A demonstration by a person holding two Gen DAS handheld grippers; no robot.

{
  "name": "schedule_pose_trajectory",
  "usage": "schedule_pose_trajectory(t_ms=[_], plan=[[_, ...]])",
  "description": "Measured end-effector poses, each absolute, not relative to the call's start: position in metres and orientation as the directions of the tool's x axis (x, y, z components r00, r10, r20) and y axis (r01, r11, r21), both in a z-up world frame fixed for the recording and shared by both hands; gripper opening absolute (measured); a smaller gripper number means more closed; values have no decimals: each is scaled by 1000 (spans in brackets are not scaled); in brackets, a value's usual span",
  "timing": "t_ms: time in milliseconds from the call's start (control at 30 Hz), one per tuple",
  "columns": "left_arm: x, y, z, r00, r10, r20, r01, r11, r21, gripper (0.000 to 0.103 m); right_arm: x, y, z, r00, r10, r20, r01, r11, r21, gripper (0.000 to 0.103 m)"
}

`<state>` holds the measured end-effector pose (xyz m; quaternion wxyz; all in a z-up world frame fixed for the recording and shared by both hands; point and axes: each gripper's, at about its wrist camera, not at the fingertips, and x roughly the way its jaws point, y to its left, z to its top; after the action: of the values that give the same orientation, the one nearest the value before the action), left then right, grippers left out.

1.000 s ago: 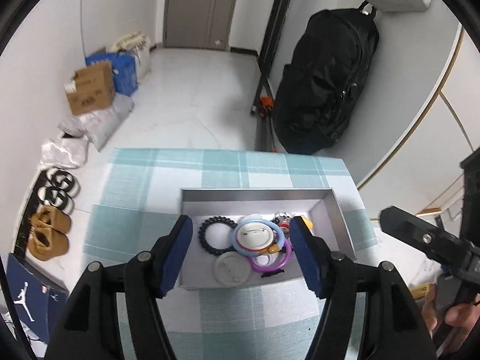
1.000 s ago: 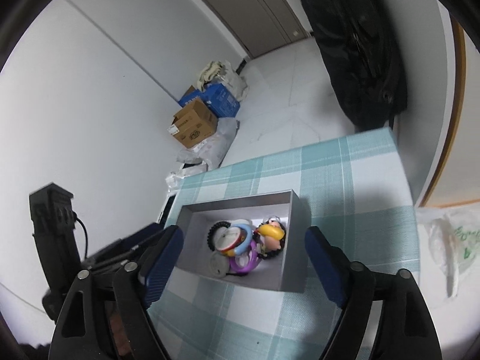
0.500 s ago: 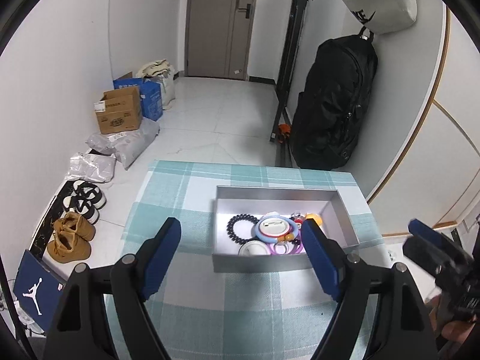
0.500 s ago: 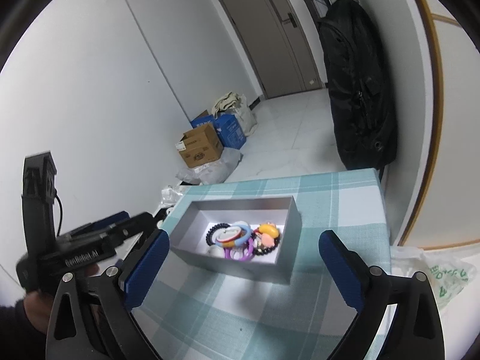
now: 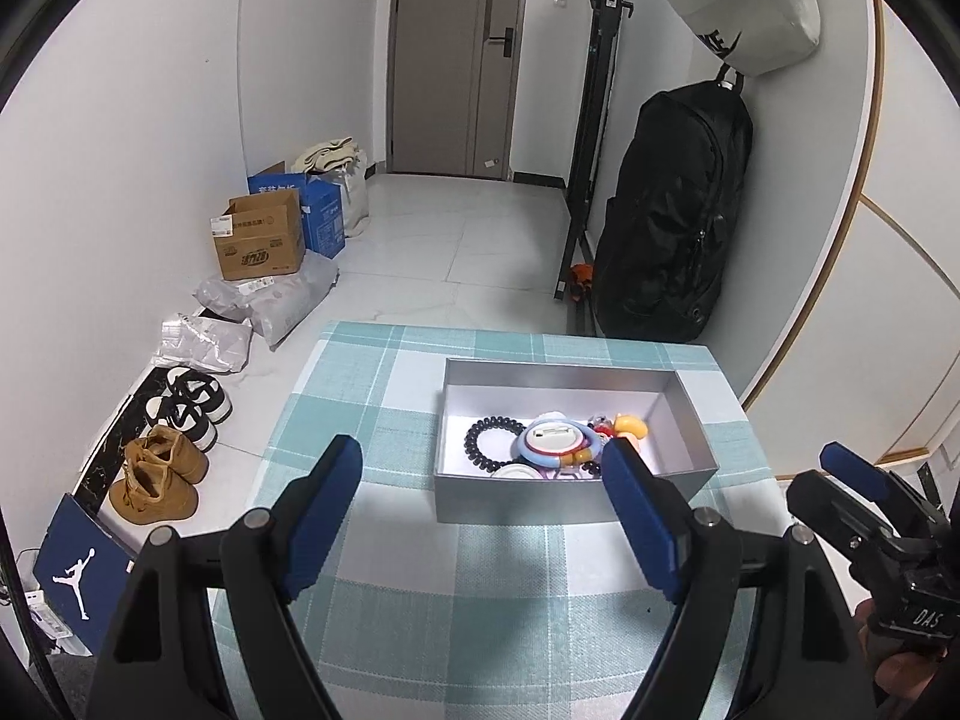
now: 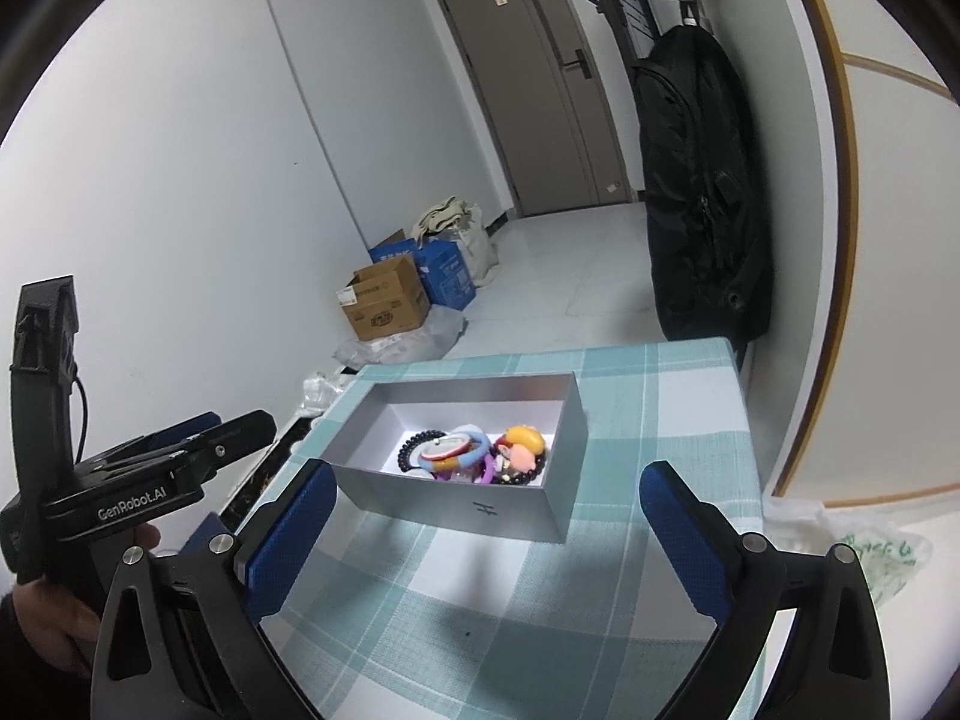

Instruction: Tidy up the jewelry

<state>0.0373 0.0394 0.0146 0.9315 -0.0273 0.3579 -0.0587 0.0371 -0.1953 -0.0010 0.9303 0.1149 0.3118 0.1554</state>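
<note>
An open silver-grey box (image 5: 576, 498) stands on the teal checked cloth. In it lie a black bead bracelet (image 5: 489, 441), a blue bangle (image 5: 555, 441) around a white badge, a purple ring (image 5: 564, 474) and a yellow-orange charm (image 5: 630, 425). My left gripper (image 5: 480, 462) hovers open in front of the box's near left corner and holds nothing. My right gripper (image 6: 487, 480) stands wide open before the box (image 6: 456, 507), also holding nothing. The right wrist view shows the same bracelet (image 6: 414, 450), bangle (image 6: 465, 450) and charm (image 6: 522, 438).
The checked tablecloth (image 5: 420, 600) ends just beyond the box. On the floor to the left are cardboard boxes (image 5: 258, 240) and shoes (image 5: 162, 474). A black backpack (image 5: 672, 228) leans on the right wall. A plastic bag (image 6: 870, 552) lies right of the table.
Both grippers have drawn back from the box and tipped upward, so the box looks smaller and farther off. Both pairs of jaws stand wider than before.
</note>
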Motion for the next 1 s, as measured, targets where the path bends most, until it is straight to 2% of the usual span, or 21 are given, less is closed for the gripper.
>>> schedule_pose_trajectory(t_ms=[1000], plan=[[34,37,14,714,-147,-685,103,989,-106,79,34,-192,-6,738,346,-580,-210,934,289,102]])
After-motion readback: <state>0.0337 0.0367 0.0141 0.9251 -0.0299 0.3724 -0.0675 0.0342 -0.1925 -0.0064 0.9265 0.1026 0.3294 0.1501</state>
